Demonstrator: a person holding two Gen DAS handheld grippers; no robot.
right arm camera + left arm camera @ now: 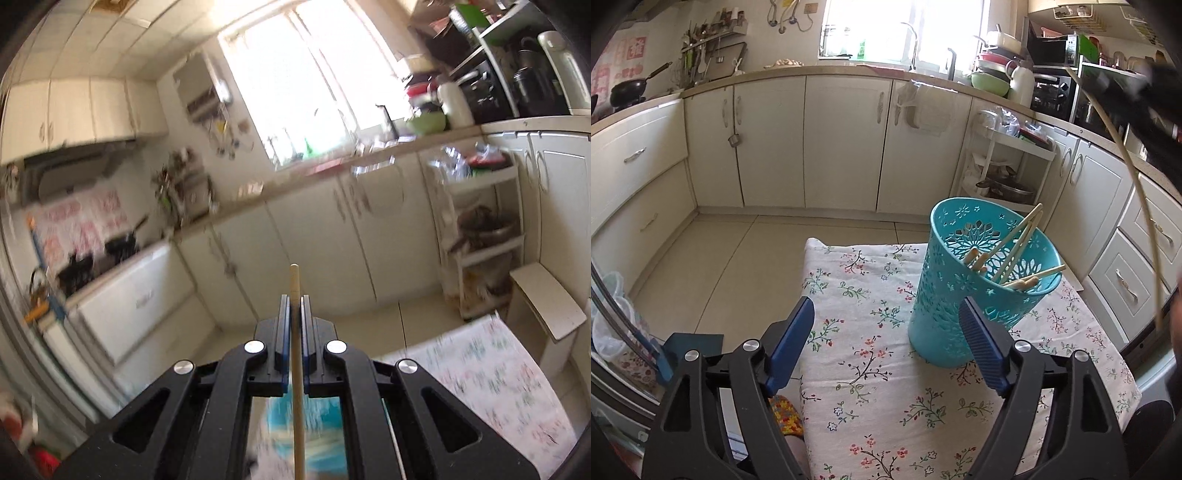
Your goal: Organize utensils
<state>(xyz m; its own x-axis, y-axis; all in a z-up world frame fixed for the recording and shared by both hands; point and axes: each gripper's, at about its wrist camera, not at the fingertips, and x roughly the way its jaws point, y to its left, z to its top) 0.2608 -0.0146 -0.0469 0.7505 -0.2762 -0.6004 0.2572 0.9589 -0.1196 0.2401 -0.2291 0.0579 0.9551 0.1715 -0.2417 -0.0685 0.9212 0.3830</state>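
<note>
The left gripper (886,345) is hovering with fingers spread wide and empty above the counter draped in a floral-printed white cloth (864,387), just beside the perforated teal plastic utensil basket (964,295) already holding several pale wooden chopsticks (1015,251). The right gripper (294,306) is pinching one more long wooden chopstick (294,280) high above the basket, seemingly not yet dropped in.

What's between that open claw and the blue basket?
Only bare flowered tablecloth; the left wrist view shows the left claw open just before the blue basket.
</note>
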